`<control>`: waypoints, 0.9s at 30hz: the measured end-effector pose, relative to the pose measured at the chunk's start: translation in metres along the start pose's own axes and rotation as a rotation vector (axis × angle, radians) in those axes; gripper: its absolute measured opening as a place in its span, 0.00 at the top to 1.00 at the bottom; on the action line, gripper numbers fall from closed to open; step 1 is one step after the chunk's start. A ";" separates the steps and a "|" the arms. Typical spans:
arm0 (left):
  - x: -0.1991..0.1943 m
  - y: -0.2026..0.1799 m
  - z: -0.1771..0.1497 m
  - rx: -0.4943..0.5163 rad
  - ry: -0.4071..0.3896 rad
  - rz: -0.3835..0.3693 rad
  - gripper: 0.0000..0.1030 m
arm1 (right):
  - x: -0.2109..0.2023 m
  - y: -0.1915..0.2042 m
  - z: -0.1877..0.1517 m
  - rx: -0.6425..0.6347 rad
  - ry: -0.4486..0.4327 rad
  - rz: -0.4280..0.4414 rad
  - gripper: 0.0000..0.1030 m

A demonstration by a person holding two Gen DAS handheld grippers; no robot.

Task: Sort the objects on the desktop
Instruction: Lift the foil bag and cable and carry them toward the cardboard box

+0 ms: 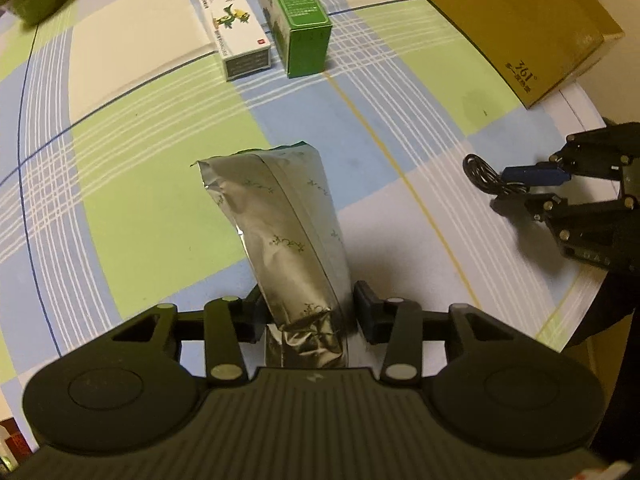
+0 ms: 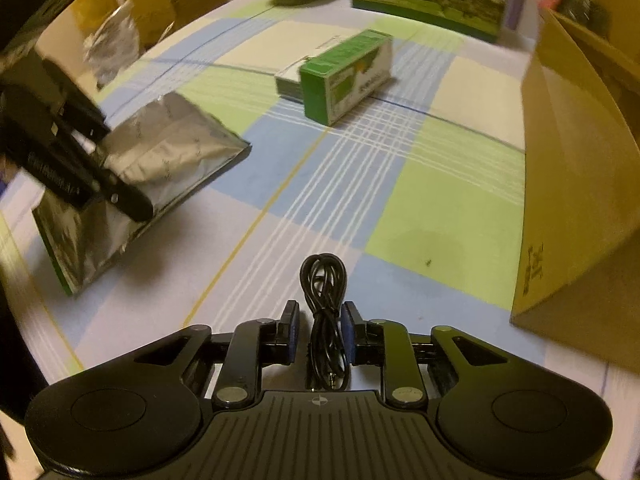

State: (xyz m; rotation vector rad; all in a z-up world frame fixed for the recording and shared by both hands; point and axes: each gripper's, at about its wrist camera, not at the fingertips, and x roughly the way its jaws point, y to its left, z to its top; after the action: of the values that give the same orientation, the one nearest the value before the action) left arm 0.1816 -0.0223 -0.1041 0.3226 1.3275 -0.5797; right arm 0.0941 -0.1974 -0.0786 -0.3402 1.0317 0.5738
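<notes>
My left gripper [image 1: 308,312] is shut on a silver foil pouch [image 1: 280,232] with small green sprigs, held by its near end over the checked tablecloth. The pouch also shows in the right wrist view [image 2: 160,160], at the left under the left gripper [image 2: 100,168]. My right gripper [image 2: 320,332] has a coiled black cable [image 2: 323,280] between its blue pads; a small gap shows on each side of the cable. In the left wrist view the right gripper [image 1: 532,188] is at the right with the cable [image 1: 484,178] at its tips.
A white box [image 1: 236,28] and a green box [image 1: 298,16] lie side by side at the far side of the table; the green box [image 2: 348,72] shows in the right wrist view too. A large cardboard box [image 2: 580,184] stands at the right. Bags and boxes crowd the far edge.
</notes>
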 end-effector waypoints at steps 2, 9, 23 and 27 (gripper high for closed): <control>0.001 0.002 0.000 -0.006 0.009 -0.003 0.59 | 0.001 0.003 -0.001 -0.023 -0.002 -0.008 0.81; 0.007 0.004 -0.002 -0.020 0.036 -0.010 0.54 | 0.002 0.008 -0.001 -0.046 -0.001 -0.030 0.81; -0.005 -0.008 -0.008 0.036 0.036 0.038 0.64 | -0.021 0.006 -0.009 0.027 -0.048 -0.022 0.91; -0.014 -0.017 -0.012 0.071 0.026 0.037 0.64 | -0.031 0.003 -0.013 0.041 -0.059 -0.019 0.91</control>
State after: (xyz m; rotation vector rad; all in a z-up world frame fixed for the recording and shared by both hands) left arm 0.1607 -0.0269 -0.0915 0.4129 1.3254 -0.5944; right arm 0.0713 -0.2111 -0.0576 -0.2946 0.9816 0.5418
